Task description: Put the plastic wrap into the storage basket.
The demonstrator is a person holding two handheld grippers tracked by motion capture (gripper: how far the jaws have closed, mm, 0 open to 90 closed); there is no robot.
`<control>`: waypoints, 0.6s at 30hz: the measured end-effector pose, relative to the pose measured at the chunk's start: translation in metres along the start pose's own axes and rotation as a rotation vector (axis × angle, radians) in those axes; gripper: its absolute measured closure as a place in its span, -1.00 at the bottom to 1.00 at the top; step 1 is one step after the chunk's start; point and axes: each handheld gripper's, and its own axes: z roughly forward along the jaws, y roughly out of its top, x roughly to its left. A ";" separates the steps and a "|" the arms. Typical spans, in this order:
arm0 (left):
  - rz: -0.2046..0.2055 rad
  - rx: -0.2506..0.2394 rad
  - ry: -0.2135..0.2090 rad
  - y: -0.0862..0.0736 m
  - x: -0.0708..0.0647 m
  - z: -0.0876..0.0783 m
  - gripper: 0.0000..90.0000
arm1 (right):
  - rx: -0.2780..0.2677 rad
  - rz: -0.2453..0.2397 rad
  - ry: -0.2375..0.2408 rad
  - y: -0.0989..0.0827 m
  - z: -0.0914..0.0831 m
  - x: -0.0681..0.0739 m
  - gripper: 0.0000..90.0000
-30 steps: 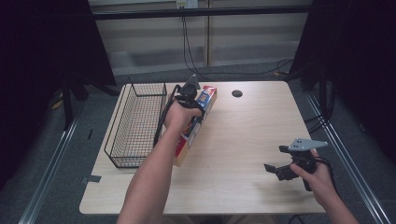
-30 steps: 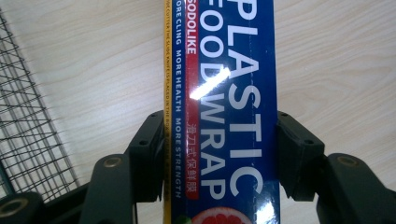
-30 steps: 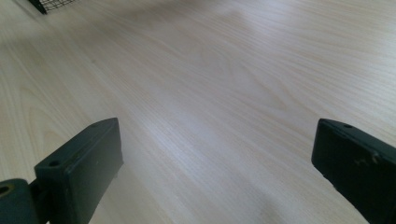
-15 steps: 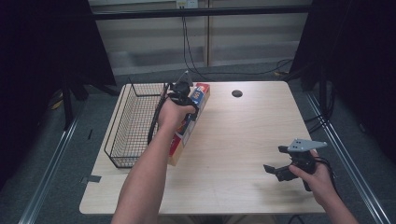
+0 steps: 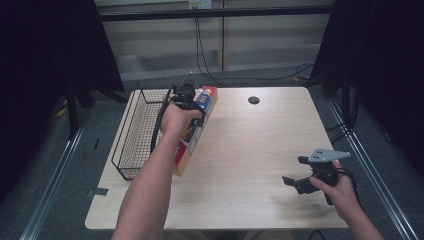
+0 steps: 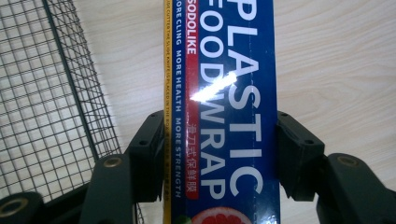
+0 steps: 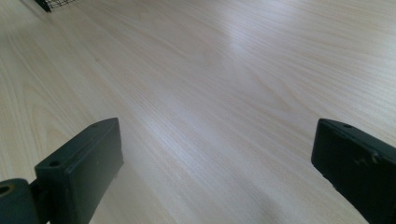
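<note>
A long blue, red and yellow box of plastic food wrap is held tilted just right of the black wire basket, its far end pointing at the back of the table. My left gripper is shut on it from above. In the left gripper view both black jaws press the sides of the box, with my left gripper around its middle. My right gripper hovers low near the front right of the table, open. In the right gripper view my right gripper has bare wood between its jaws.
The wooden table has a dark round cable hole at the back centre. The basket's mesh lies close beside the box, and its corner is far off from the right gripper. Cables hang behind the table.
My left gripper has carried the box leftward, closer to the basket's rim. The right gripper has stayed in place.
</note>
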 end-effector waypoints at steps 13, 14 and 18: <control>-0.034 -0.007 0.010 -0.004 0.011 -0.011 -0.04 | -0.007 0.002 -0.005 0.000 -0.001 -0.001 -0.96; -0.035 -0.008 0.011 -0.005 0.012 -0.012 -0.04 | -0.008 0.003 -0.001 0.000 -0.001 -0.001 -0.96; -0.040 -0.007 0.016 -0.006 0.015 -0.015 -0.04 | -0.007 0.000 -0.004 0.000 -0.001 -0.001 -0.96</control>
